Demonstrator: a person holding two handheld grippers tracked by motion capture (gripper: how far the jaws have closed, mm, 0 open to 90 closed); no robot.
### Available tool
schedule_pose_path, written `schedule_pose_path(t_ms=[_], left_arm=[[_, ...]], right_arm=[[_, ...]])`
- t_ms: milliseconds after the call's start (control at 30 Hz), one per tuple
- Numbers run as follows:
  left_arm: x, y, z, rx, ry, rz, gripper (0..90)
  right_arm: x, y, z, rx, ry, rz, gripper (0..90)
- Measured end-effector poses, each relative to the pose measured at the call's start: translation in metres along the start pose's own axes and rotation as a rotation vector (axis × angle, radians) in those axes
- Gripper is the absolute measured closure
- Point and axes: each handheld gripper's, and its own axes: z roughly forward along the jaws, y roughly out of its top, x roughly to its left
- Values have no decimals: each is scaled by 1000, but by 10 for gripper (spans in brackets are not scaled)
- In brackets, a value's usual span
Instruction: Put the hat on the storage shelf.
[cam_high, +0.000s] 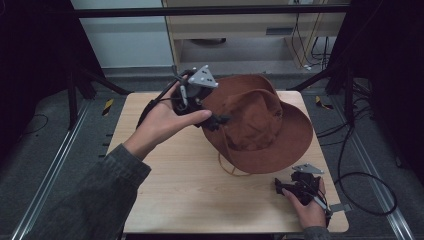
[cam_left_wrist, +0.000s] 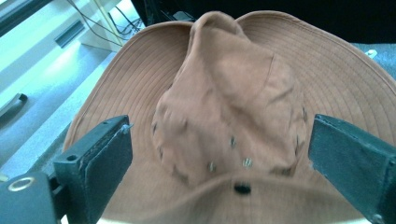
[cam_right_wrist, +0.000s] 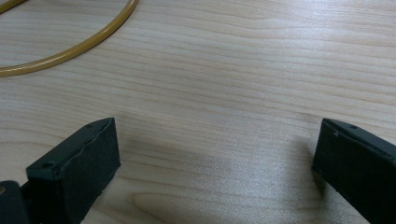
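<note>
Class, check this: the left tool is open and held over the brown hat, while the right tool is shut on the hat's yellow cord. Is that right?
Not quite. The right tool is open over bare table, apart from the cord, as the right gripper view shows. The left tool is indeed open over the hat.

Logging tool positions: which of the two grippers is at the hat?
The left gripper, open at the brown hat's crown; the right gripper sits apart over bare table.
</note>
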Motion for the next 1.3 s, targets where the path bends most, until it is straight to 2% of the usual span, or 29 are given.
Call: schedule_pose_path(t_ms=[67,133,200,233,267,300,367,400,533,600,633,667,700,733,767,833,867,933,967,1033,1133,1167,1200,1267,1300], left_arm=[[1,-16,-13,-36,21,-17,58],[1,-20,-15,-47,25,-25,58],[0,-35,-24,-74,30,-50,58],[-1,-42,-26,-70,30,-49,58],[-1,-42,-26,-70,30,-49,56],[-2,-53,-28,-63,35,-55,55],[-4,-66,-29,-56,46,-61,54],[-4,-66,-29,-56,46,-61,54],[-3,-103,-28,-36,62,-85,54],[-3,-108,-28,-31,63,-90,52],[-2,-122,-26,-26,78,-100,46],[-2,-122,-26,-26,78,-100,40],[1,-136,-24,-18,102,-107,39],[3,-143,-23,-26,107,-126,39],[3,-143,-23,-26,107,-126,39],[8,-166,-17,7,135,-142,39],[8,-166,-17,7,135,-142,40],[9,-182,-11,24,131,-171,40],[9,-194,-6,49,137,-180,41],[9,-199,-3,65,141,-179,45],[7,-225,10,108,132,-211,49],[7,-225,10,108,132,-211,50],[7,-237,15,126,132,-223,51],[7,-242,17,136,131,-229,52],[8,-253,21,145,126,-253,52]], right_arm=[[0,0,0,1,1,1,7],[0,0,0,2,4,0,6],[0,0,0,0,2,-2,7],[0,0,0,0,1,-2,7],[0,0,0,0,1,-2,7],[-3,0,0,-4,-5,-22,7],[-3,0,0,-4,-7,-19,7],[-3,0,0,-4,-7,-19,7],[-2,0,0,-2,-6,-18,7],[-2,0,0,-2,-6,-17,7],[-2,0,0,-3,-7,-18,7],[-2,0,0,-3,-7,-18,7],[-3,0,0,-3,-6,-19,7],[-3,0,0,-4,-6,-19,7],[-3,0,0,-4,-6,-19,7],[-2,0,0,-4,-6,-19,7],[-2,0,0,-4,-6,-19,7],[-2,0,0,-3,-6,-18,7],[-2,0,0,-2,-6,-18,7],[-2,0,0,-2,-6,-17,7],[-2,0,0,-3,-6,-19,7],[-2,0,0,-3,-6,-19,7],[-2,0,0,-4,-6,-19,6],[-3,0,0,-4,-6,-19,7],[-2,0,0,-3,-6,-18,7]])
